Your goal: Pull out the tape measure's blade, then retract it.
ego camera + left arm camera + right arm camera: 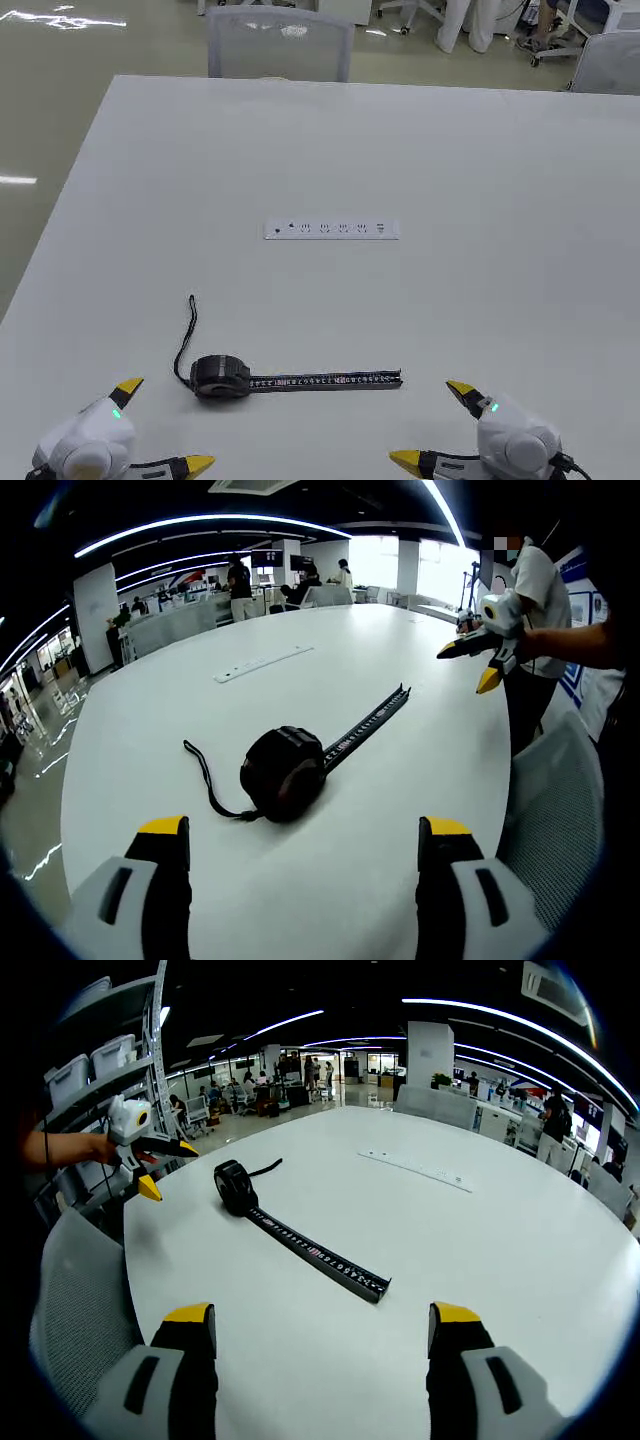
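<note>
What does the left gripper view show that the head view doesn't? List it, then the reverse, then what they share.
Left gripper view: ceiling light strips, people across the office, the person's white-shirted torso. Head view: a mesh chair at the table's far edge, glossy floor. Shared: tape measure with its blade drawn out, its strap, the power strip, left gripper and right gripper, both open, the white table.

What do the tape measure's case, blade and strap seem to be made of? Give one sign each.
Case: likely matte black plastic or rubber, dull sheen. Blade: probably thin coated metal, dark, flat, pale printed marks. Strap: seemingly cord or woven fabric, lying limp and curved.
</note>
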Action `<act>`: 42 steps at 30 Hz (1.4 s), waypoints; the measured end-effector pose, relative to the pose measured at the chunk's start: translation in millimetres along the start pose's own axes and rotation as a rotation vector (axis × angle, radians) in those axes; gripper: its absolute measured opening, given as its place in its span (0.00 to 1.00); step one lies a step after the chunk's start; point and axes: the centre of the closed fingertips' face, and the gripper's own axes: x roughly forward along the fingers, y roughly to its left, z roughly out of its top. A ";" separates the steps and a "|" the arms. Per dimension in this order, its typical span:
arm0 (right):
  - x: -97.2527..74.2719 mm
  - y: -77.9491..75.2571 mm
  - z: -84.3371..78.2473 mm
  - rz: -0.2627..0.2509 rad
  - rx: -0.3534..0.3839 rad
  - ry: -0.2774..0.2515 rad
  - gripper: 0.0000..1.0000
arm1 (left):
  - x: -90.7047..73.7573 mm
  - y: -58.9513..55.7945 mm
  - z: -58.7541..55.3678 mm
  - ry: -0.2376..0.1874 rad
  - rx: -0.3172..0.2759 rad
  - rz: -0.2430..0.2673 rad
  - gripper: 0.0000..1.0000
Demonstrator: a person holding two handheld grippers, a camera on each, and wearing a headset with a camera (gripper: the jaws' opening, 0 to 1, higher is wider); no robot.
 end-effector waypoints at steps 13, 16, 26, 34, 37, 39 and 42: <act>-7.3 5.9 1.0 -0.020 0.029 -0.021 0.92 | -12.2 -19.2 -4.5 -0.013 -0.028 0.017 0.99; -8.4 5.8 1.9 -0.023 0.027 -0.019 0.93 | -14.3 -19.1 -2.6 -0.021 -0.040 0.027 0.99; -7.8 6.6 3.2 -0.019 0.025 -0.018 0.93 | -14.8 -20.5 -0.4 -0.025 -0.051 0.044 0.99; -7.0 5.9 1.3 -0.018 0.029 -0.016 0.92 | -14.8 -16.8 -0.5 -0.017 -0.067 0.068 0.99; -6.7 6.5 1.1 -0.018 0.031 -0.015 0.92 | -13.8 -17.6 1.6 -0.021 -0.073 0.075 0.99; -6.0 6.7 0.5 -0.018 0.032 -0.013 0.92 | -12.7 -17.0 2.2 -0.024 -0.085 0.087 0.99; -5.7 7.7 1.7 -0.016 0.019 -0.020 0.91 | -10.3 -19.3 4.1 -0.028 -0.098 0.087 0.99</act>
